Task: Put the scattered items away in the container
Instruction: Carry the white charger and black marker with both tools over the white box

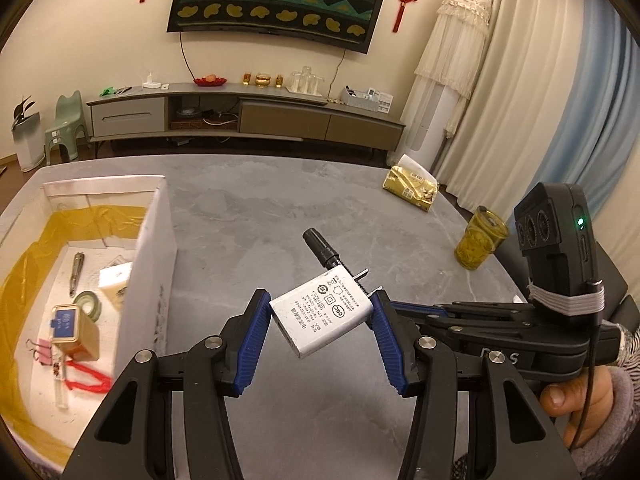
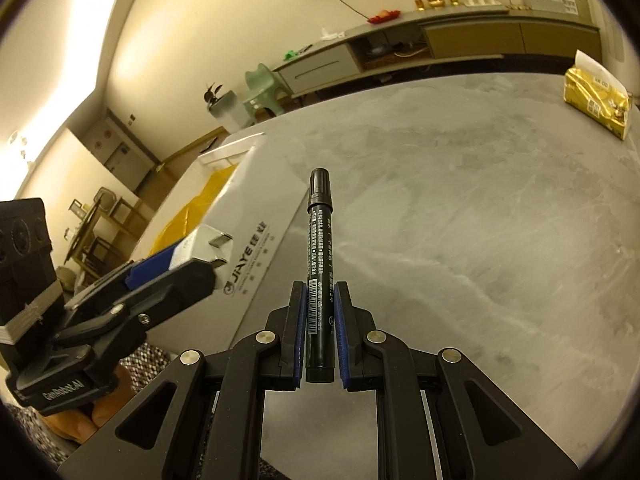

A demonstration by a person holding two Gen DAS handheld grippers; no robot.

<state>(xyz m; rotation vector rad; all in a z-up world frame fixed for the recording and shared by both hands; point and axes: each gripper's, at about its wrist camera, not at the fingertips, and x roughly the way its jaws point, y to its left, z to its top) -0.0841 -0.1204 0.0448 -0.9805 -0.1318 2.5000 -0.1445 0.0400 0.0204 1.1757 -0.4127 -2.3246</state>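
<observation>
My left gripper (image 1: 320, 312) is shut on a white plug charger (image 1: 322, 314), held tilted above the grey table with its two prongs pointing up and right. My right gripper (image 2: 321, 306) is shut on a black marker pen (image 2: 319, 256), which points forward along the fingers. In the left wrist view the marker's cap (image 1: 320, 248) sticks out behind the charger. The white cardboard box (image 1: 152, 264) stands to the left, lined with yellow plastic. The right wrist view shows the left gripper (image 2: 200, 268) with the charger (image 2: 204, 246) in front of the box wall (image 2: 256, 248).
Inside the box lie a pen, a roll of tape (image 1: 89, 304), a white block, a small gold-and-blue box (image 1: 74, 330), a pink binder clip and red string. A glass of yellow-green drink (image 1: 480, 240) and a gold tissue pack (image 1: 412, 188) sit on the table's right side.
</observation>
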